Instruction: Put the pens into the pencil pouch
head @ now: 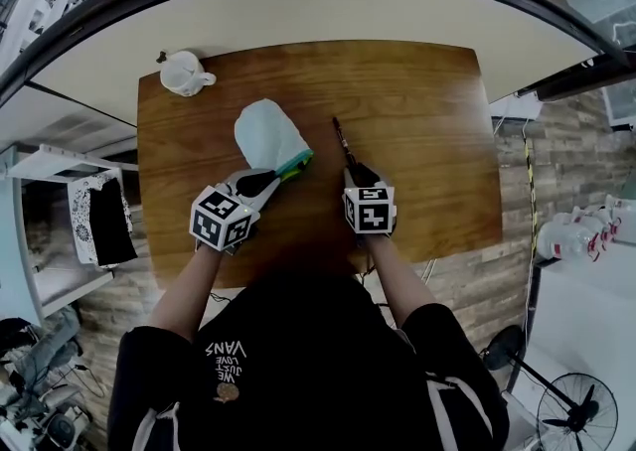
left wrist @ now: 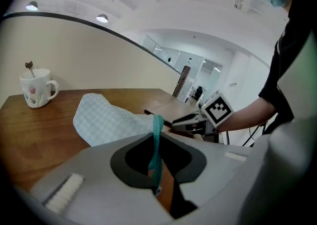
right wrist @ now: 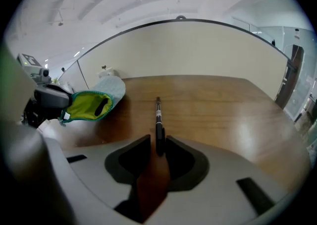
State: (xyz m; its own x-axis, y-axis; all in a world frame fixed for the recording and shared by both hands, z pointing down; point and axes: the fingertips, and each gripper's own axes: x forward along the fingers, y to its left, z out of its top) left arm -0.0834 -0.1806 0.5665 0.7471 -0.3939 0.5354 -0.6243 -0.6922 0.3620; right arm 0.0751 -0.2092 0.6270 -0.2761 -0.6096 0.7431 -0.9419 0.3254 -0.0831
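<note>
A pale blue pencil pouch (head: 266, 133) lies on the wooden table (head: 427, 121). My left gripper (head: 266, 182) is shut on the teal zip edge (left wrist: 157, 135) at the pouch's near end. In the right gripper view this holds the mouth of the pouch (right wrist: 88, 106) open, showing a yellow-green lining with a dark, pen-like thing inside. A black pen (head: 341, 141) lies on the table, pointing away from me. My right gripper (head: 356, 174) stands open over the near end of that pen (right wrist: 158, 122), which sits between the jaws with a gap on its left side.
A white mug (head: 185, 74) with a spoon in it stands at the table's far left corner. A curved cream wall (head: 328, 7) rises behind the table. At the left stands a white shelf unit (head: 60, 230); a floor fan (head: 571, 409) is at the lower right.
</note>
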